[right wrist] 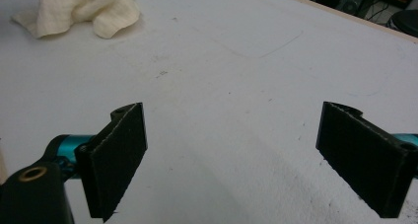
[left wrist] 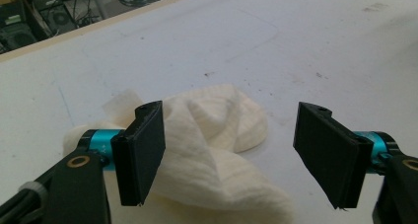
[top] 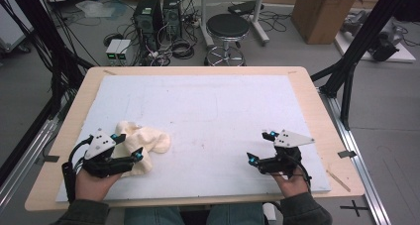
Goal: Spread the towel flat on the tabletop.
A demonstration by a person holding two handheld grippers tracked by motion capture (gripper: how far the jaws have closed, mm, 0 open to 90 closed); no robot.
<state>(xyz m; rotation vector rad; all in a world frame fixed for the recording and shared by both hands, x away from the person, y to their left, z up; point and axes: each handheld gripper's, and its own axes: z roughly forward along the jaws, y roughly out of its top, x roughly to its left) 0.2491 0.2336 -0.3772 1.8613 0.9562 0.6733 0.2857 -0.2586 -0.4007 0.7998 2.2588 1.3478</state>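
left claw (top: 128,146) agape over cloth (top: 148,140) | right claw (top: 260,146) agape, low over board (top: 213,106)

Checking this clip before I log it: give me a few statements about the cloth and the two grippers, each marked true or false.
1. The left gripper has its jaws open, with the crumpled cream cloth lying between and under them. True.
2. The right gripper is shut on the cloth. False: its jaws are wide open over the bare white mat, and the cloth lies far off by the other gripper.
3. The cloth is spread flat and neatly folded. False: it lies bunched in a heap.
4. A black round stool stands on the floor beyond the table's far edge. True.
5. The cloth lies on the person's right side of the mat. False: it lies on the left.
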